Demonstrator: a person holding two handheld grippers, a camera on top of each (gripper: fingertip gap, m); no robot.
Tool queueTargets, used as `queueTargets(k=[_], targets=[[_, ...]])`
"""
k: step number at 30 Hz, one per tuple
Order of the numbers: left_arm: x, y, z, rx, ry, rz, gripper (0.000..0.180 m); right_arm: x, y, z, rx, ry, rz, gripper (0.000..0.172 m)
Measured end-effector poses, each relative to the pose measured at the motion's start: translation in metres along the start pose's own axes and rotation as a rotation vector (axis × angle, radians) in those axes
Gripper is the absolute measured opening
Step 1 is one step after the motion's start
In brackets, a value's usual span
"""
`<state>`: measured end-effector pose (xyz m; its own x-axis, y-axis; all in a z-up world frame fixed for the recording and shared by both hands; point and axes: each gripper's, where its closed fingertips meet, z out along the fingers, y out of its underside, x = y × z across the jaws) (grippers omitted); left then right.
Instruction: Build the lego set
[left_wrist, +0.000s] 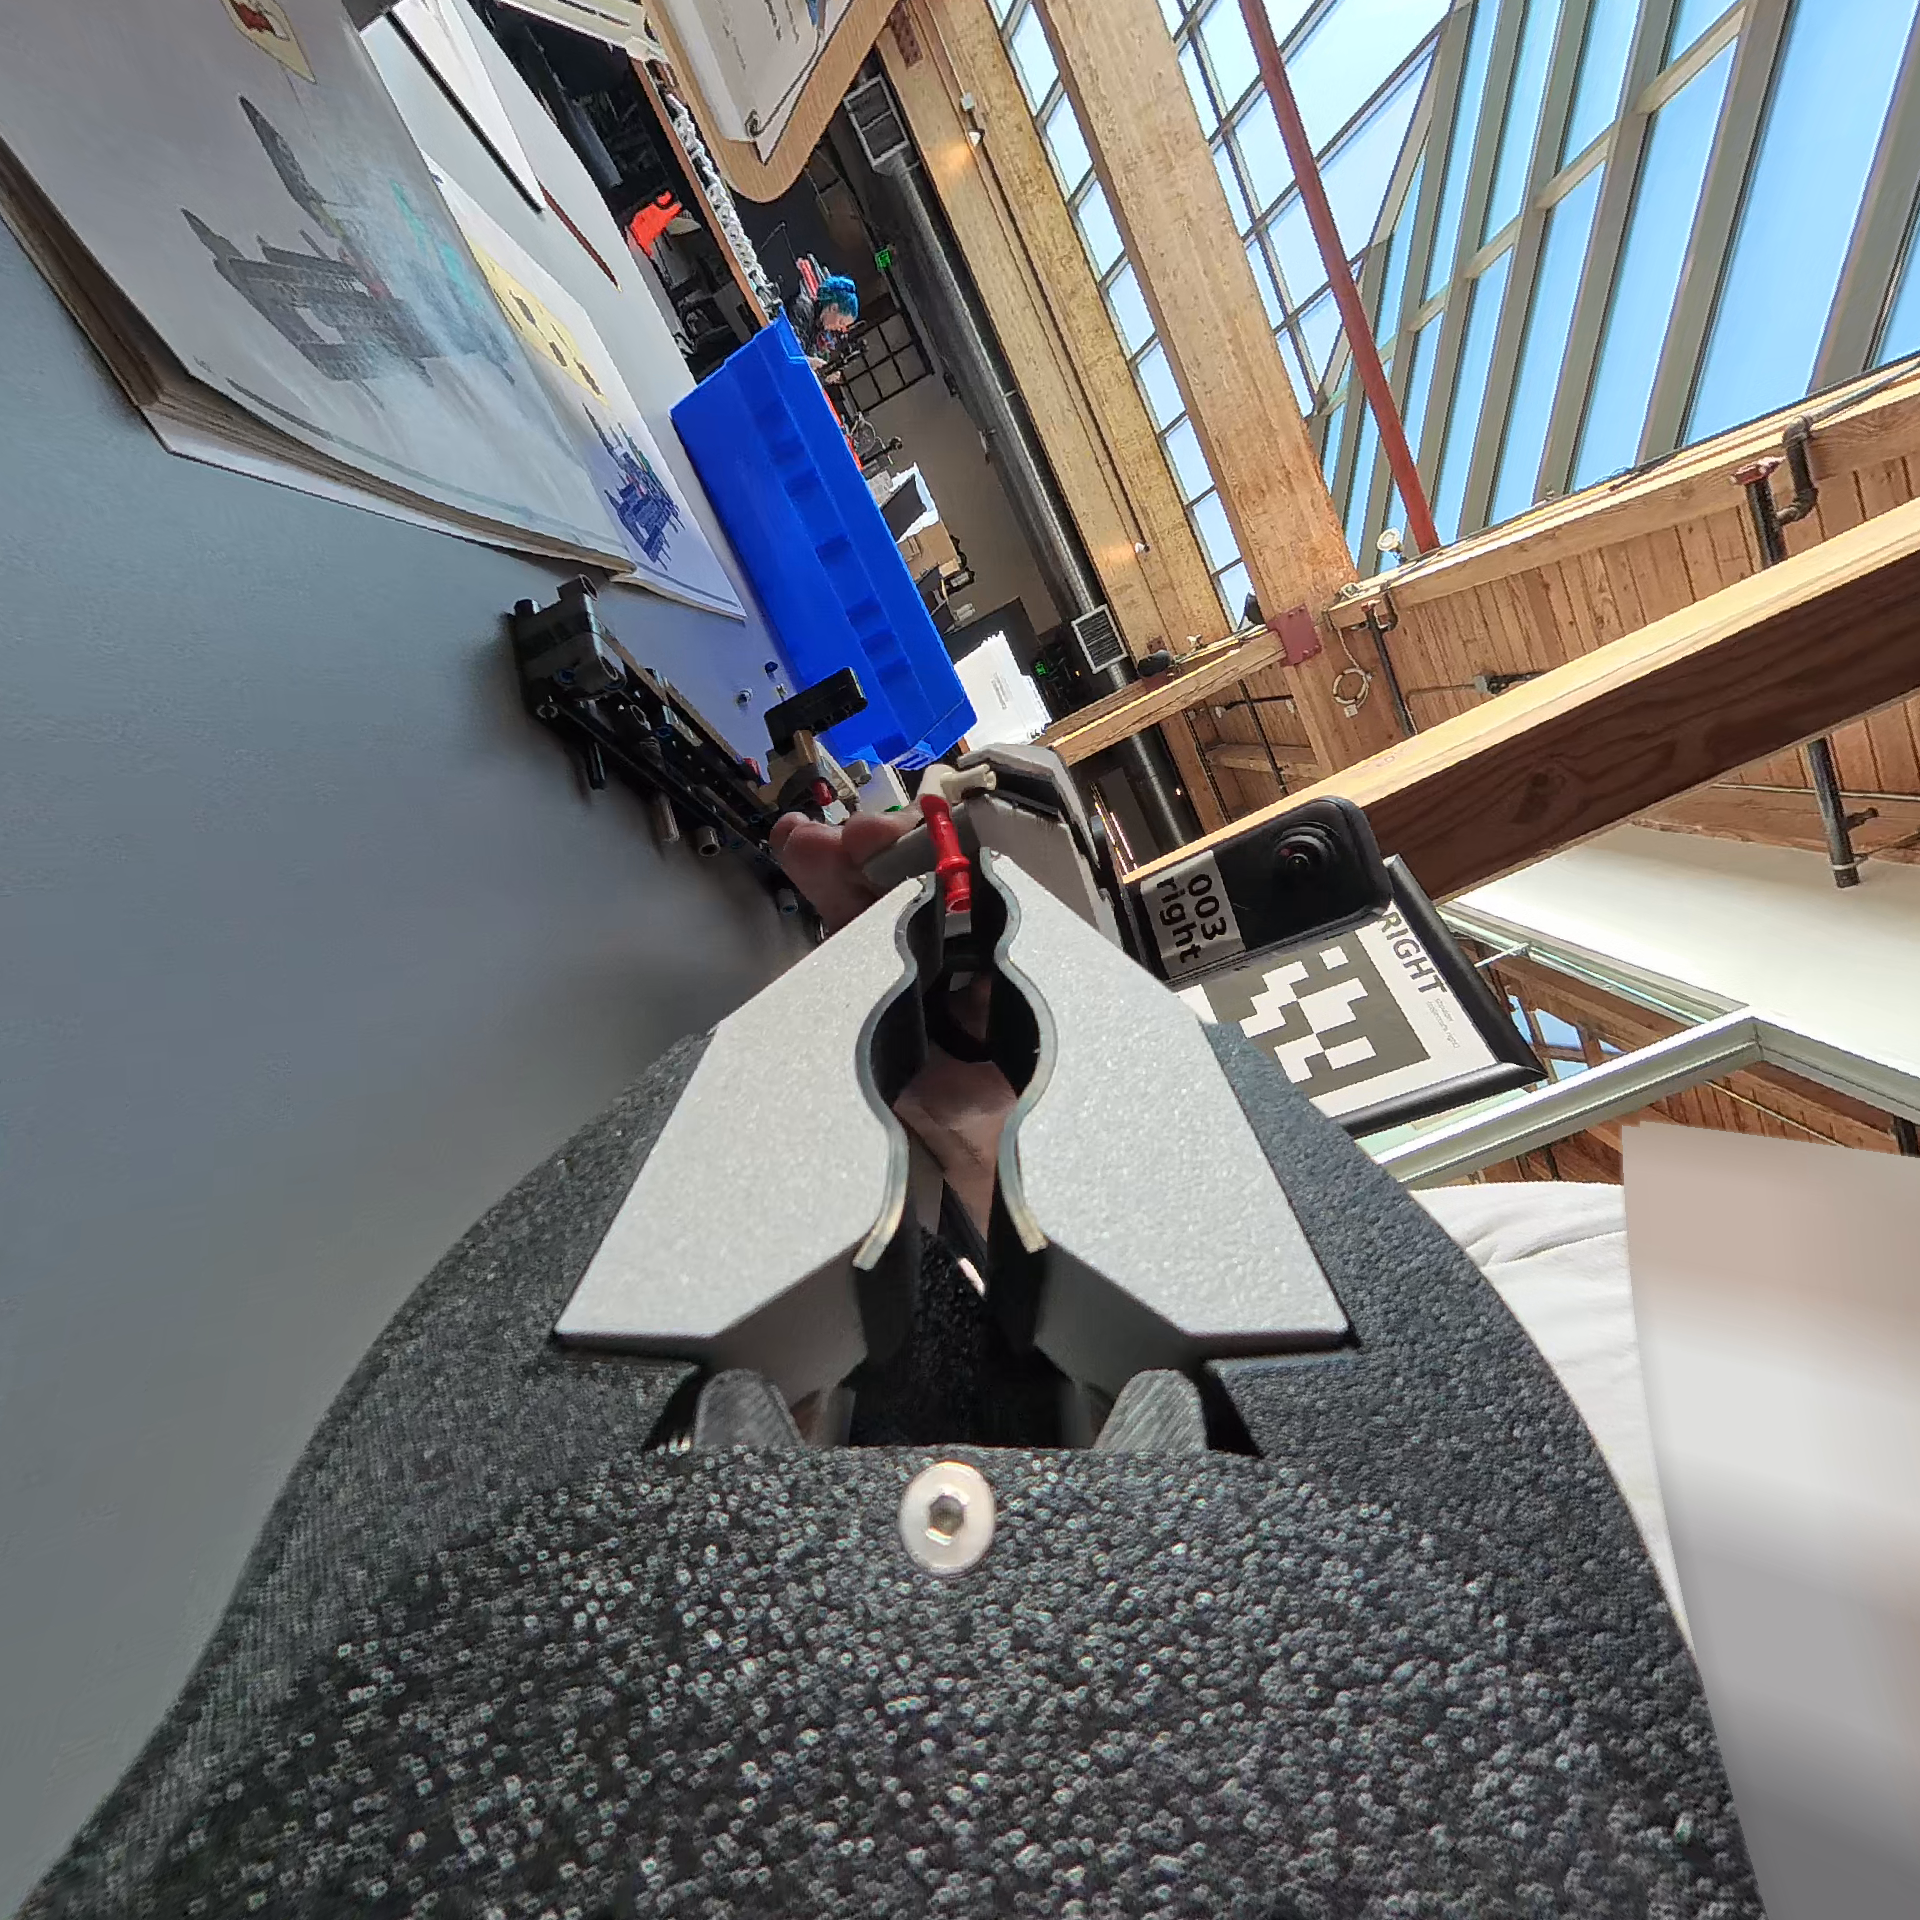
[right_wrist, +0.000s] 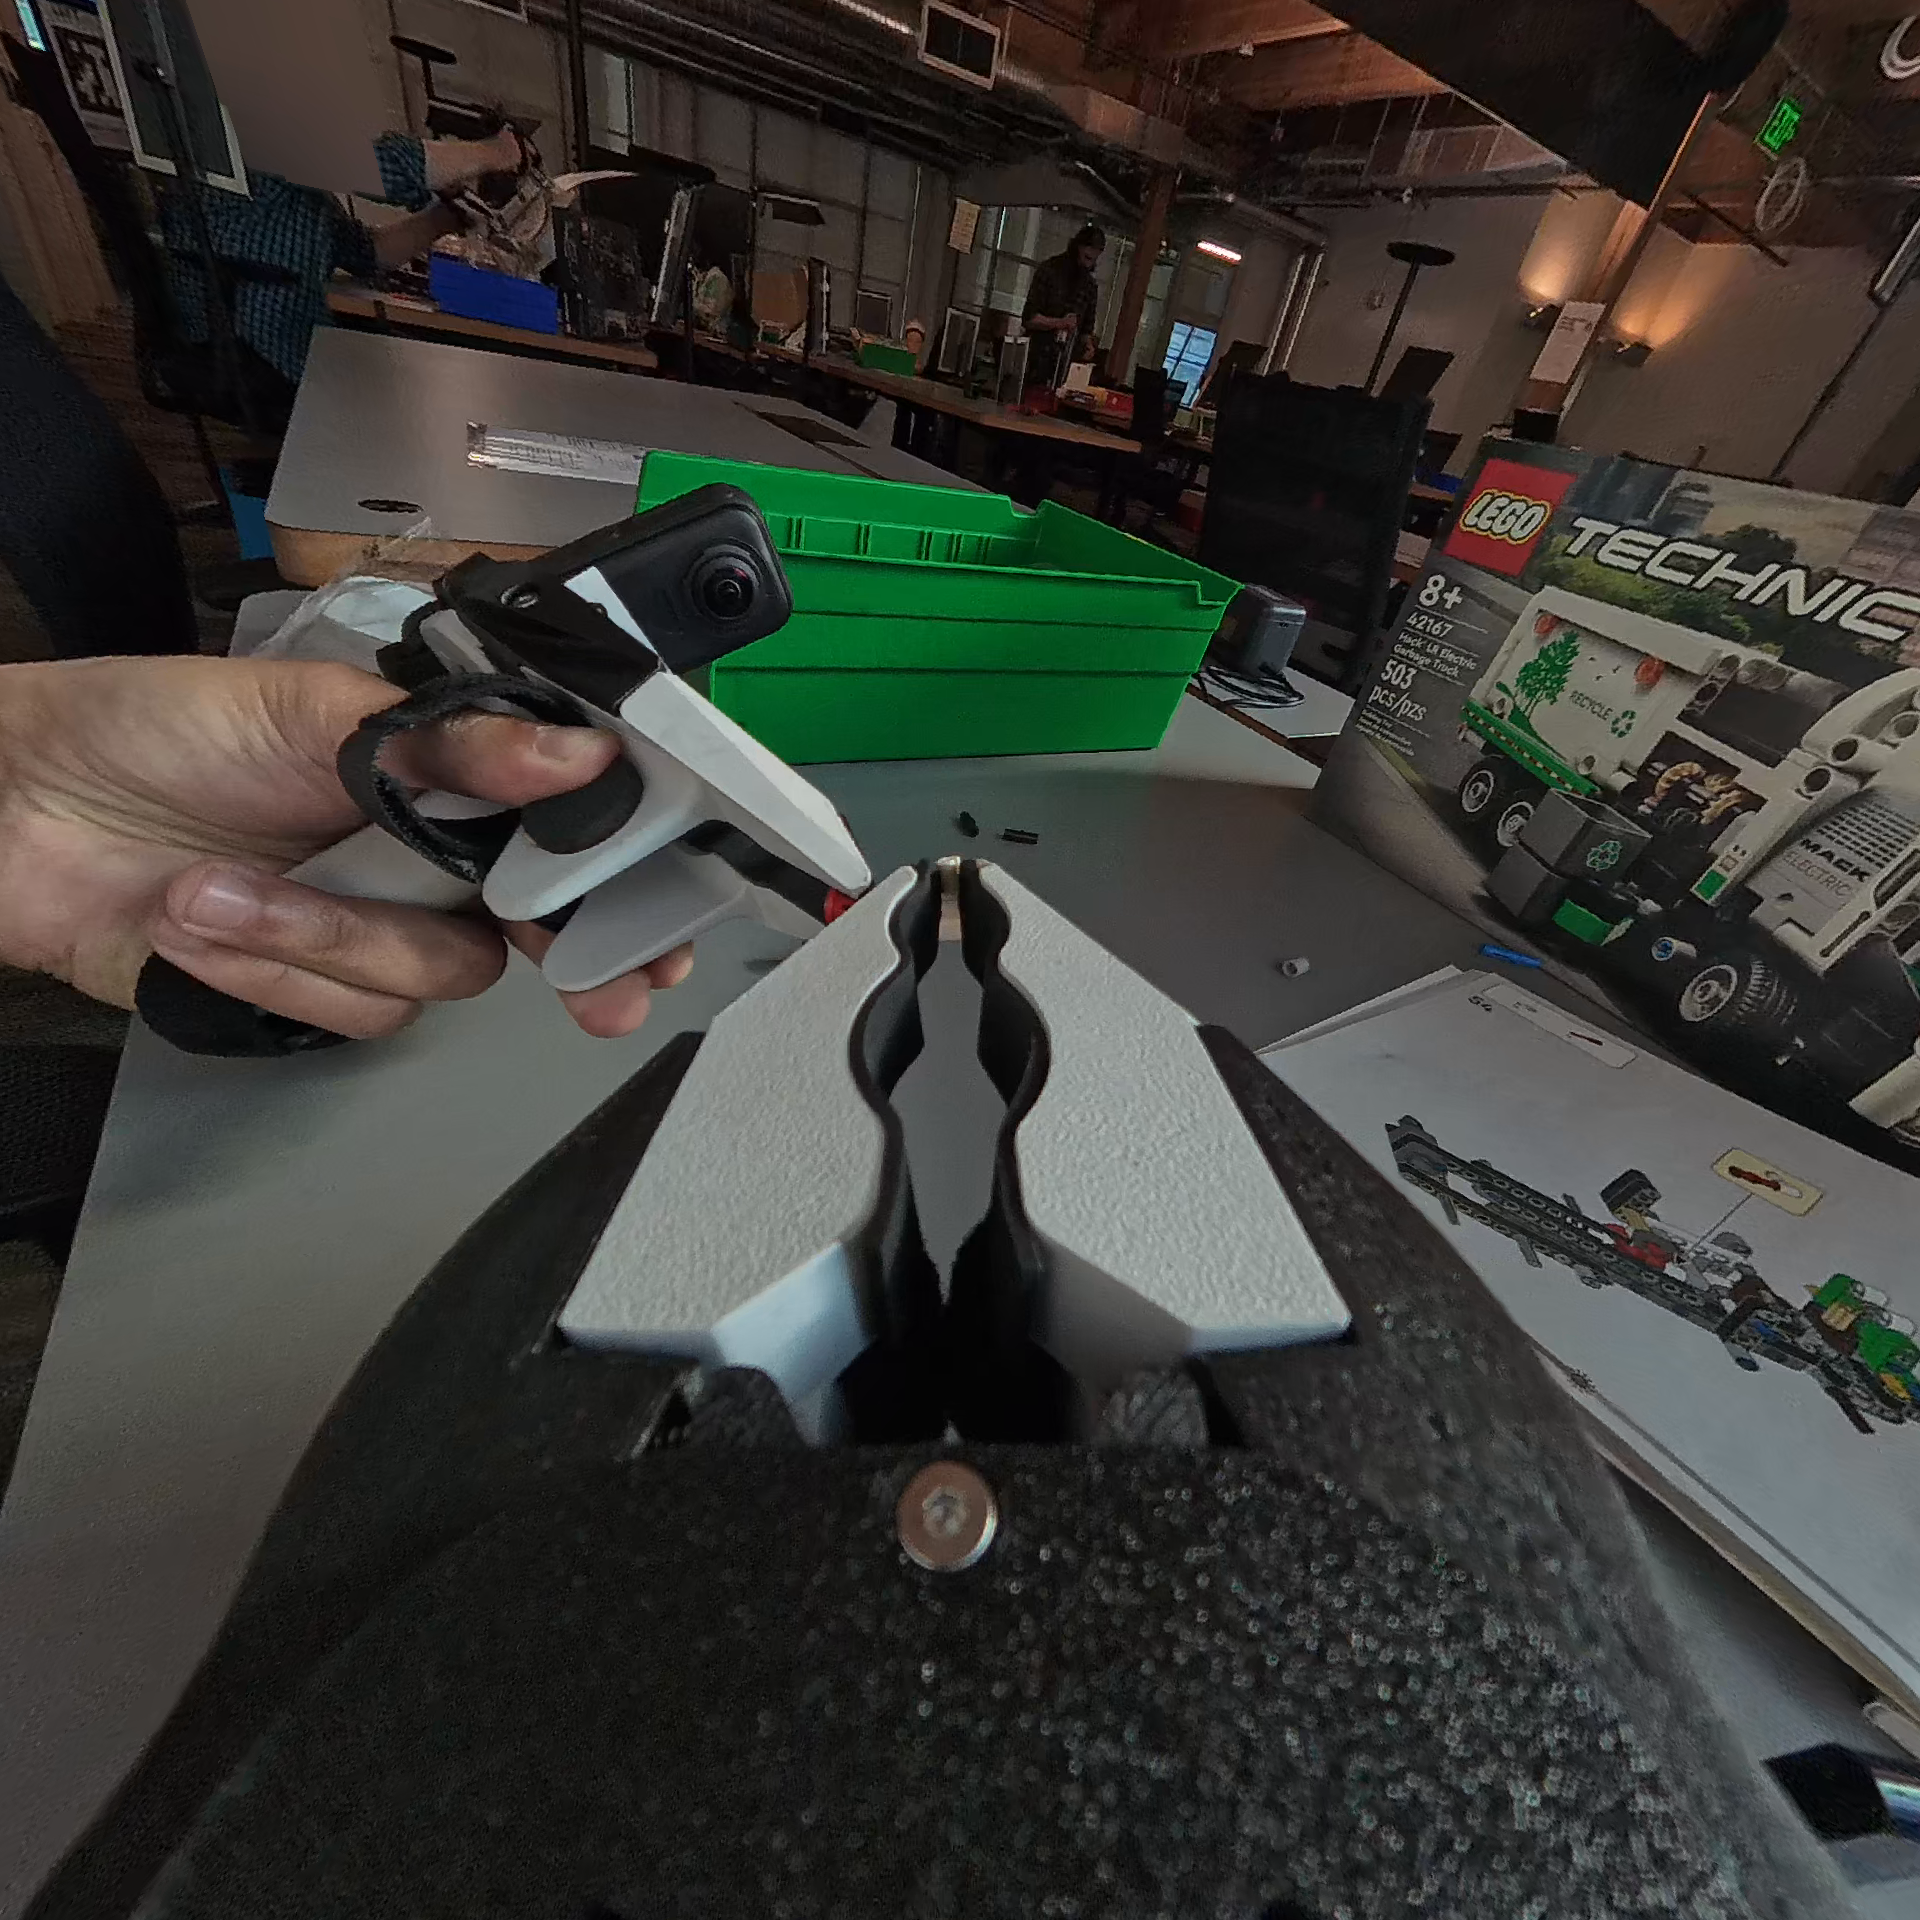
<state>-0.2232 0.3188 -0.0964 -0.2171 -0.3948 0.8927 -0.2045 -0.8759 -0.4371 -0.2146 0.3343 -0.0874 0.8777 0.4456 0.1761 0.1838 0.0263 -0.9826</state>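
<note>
My left gripper (left_wrist: 954, 896): jaws nearly closed, tips pinching the lower end of a small red pin (left_wrist: 948, 847), which stands out beyond the tips. Seen from my right side, the same left gripper (right_wrist: 847, 894) sits in my left hand (right_wrist: 208, 831) and only the red end of the pin (right_wrist: 831, 902) shows at its tip.

My right gripper (right_wrist: 948, 871): jaws almost together, black pads (right_wrist: 920, 925) pressed on a small beige piece (right_wrist: 948, 873) at the very tips. From the left side this gripper (left_wrist: 982, 779) shows the beige piece (left_wrist: 961, 777) jutting from its tips, just above the top of the red pin; whether pin and piece touch, I cannot tell.

Both tools held close together, tip to tip, above a grey table (right_wrist: 1143, 883).

On the table near the right gripper:
- two small black pins (right_wrist: 997, 829), just beyond the tips
- one small grey bush (right_wrist: 1294, 966), to the right
- one thin blue piece (right_wrist: 1507, 954), by the box
- open instruction booklet (right_wrist: 1662, 1247), right foreground
- printed toy box (right_wrist: 1662, 727) with a truck picture, standing behind the booklet
- green bin (right_wrist: 935, 644), far side

Near the left gripper:
- long black partly built frame (left_wrist: 644, 717) on the table
- blue bin (left_wrist: 821, 551) beyond it
- further instruction pages (left_wrist: 364, 312)
</note>
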Motion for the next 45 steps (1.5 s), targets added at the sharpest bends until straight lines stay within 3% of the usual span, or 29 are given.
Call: queueTargets(k=[14,27,39,45], targets=[[0.004,0.005,-0.001,-0.050,-0.026,0.091,0.001,-0.002,-0.003,-0.002,0.030,-0.048,0.092,0.003],[-0.004,0.012,-0.001,-0.113,-0.065,0.163,0.001,-0.007,0.010,-0.002,-0.056,-0.180,0.353,0.002],[-0.009,0.011,0.002,-0.121,-0.108,0.228,0.002,-0.007,0.013,-0.002,-0.082,-0.153,0.358,0.002],[-0.006,0.009,0.001,-0.103,-0.090,0.226,0.002,-0.007,0.006,-0.003,-0.035,-0.083,0.176,0.002]])
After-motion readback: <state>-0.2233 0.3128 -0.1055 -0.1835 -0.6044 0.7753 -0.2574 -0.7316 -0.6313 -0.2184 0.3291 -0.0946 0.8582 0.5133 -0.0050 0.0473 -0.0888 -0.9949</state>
